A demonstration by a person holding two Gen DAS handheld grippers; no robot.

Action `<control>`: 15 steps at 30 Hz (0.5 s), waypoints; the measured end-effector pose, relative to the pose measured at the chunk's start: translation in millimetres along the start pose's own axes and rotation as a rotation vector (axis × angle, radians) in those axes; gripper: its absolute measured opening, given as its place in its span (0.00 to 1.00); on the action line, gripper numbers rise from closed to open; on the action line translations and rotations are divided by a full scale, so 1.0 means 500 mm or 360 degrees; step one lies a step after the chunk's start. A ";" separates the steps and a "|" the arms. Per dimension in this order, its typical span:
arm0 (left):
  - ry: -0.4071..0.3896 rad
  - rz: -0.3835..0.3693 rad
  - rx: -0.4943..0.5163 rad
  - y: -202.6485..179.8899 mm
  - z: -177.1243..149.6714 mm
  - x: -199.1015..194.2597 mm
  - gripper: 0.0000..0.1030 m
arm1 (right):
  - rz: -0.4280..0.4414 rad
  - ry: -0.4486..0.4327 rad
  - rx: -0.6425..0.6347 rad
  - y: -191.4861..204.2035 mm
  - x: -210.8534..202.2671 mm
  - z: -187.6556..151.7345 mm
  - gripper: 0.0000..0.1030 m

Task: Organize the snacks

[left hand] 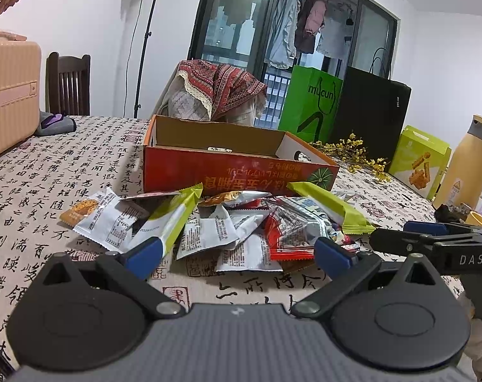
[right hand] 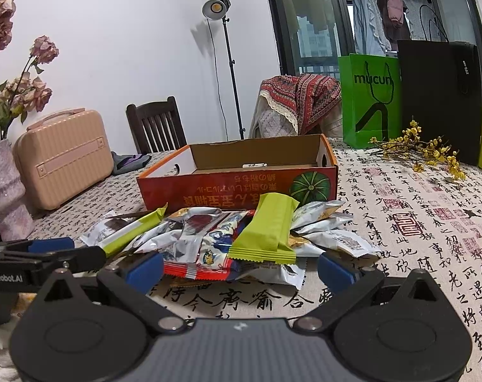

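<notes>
A pile of snack packets (left hand: 228, 222) lies on the calligraphy tablecloth in front of an open red cardboard box (left hand: 241, 172). The pile (right hand: 228, 238) and box (right hand: 241, 187) also show in the right wrist view. A green bar packet (right hand: 266, 232) lies on top; another green one (left hand: 330, 207) is at the pile's right. My left gripper (left hand: 237, 254) is open and empty, just short of the pile. My right gripper (right hand: 241, 265) is open and empty, its fingertips at the pile's near edge. The box holds one small white item (left hand: 220, 149).
A pink case (right hand: 66, 159) and a vase of dried roses (right hand: 5, 187) stand at the left. Green (left hand: 310, 105) and black (left hand: 371, 114) bags, yellow flowers (left hand: 355, 156), a green carton (left hand: 419, 162) and a yellow bottle (left hand: 463, 165) are at the back right. Chairs stand behind the table.
</notes>
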State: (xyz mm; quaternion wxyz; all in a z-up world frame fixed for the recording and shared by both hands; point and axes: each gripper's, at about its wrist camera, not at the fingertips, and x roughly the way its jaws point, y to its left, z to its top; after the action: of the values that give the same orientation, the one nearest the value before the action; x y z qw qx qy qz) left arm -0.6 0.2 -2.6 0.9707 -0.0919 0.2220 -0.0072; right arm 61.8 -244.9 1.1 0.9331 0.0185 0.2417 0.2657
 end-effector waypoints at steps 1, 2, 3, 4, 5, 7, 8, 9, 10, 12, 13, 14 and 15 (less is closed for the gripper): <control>-0.0001 0.0000 -0.0002 0.000 0.000 0.000 1.00 | 0.0000 0.0000 0.0001 0.000 0.000 0.000 1.00; -0.0001 0.0000 -0.0004 0.000 0.000 0.000 1.00 | -0.0002 0.0002 0.0002 -0.001 0.001 0.000 1.00; -0.0001 0.0001 -0.0005 0.000 0.000 0.000 1.00 | -0.0003 0.0003 0.0004 -0.001 0.001 0.000 1.00; -0.0001 0.0000 -0.0007 0.000 -0.001 0.001 1.00 | -0.0001 0.0004 0.0006 -0.001 0.002 -0.001 1.00; -0.0002 -0.0001 -0.0007 0.000 -0.001 0.000 1.00 | 0.0001 0.0005 0.0007 -0.002 0.001 0.000 1.00; -0.0002 -0.0001 -0.0008 0.001 -0.001 0.000 1.00 | 0.0001 0.0005 0.0005 -0.001 0.002 0.000 1.00; -0.0003 -0.0002 -0.0008 0.001 -0.001 0.000 1.00 | 0.0003 0.0006 0.0004 -0.002 0.002 0.000 1.00; -0.0003 -0.0001 -0.0008 0.001 -0.001 0.000 1.00 | 0.0005 0.0007 0.0004 -0.001 0.002 0.000 1.00; -0.0004 -0.0001 -0.0009 0.000 -0.001 0.000 1.00 | 0.0006 0.0008 0.0004 -0.001 0.002 0.000 1.00; -0.0004 0.0000 -0.0009 0.001 -0.002 0.000 1.00 | 0.0004 0.0013 0.0005 -0.002 0.003 0.001 1.00; -0.0005 0.0000 -0.0009 0.001 -0.002 0.000 1.00 | 0.0005 0.0014 0.0006 -0.002 0.004 0.001 1.00; -0.0005 -0.0001 -0.0010 0.001 -0.001 0.000 1.00 | 0.0004 0.0015 0.0007 -0.002 0.004 0.001 1.00; -0.0007 -0.0002 -0.0012 0.002 -0.001 0.000 1.00 | 0.0000 0.0017 0.0009 -0.002 0.005 0.002 1.00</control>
State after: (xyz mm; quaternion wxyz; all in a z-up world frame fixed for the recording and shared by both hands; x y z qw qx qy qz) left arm -0.6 1.0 -3.2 0.9708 -0.0957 0.2200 -0.0069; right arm 64.5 -244.5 0.6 0.9317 0.0197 0.2474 0.2651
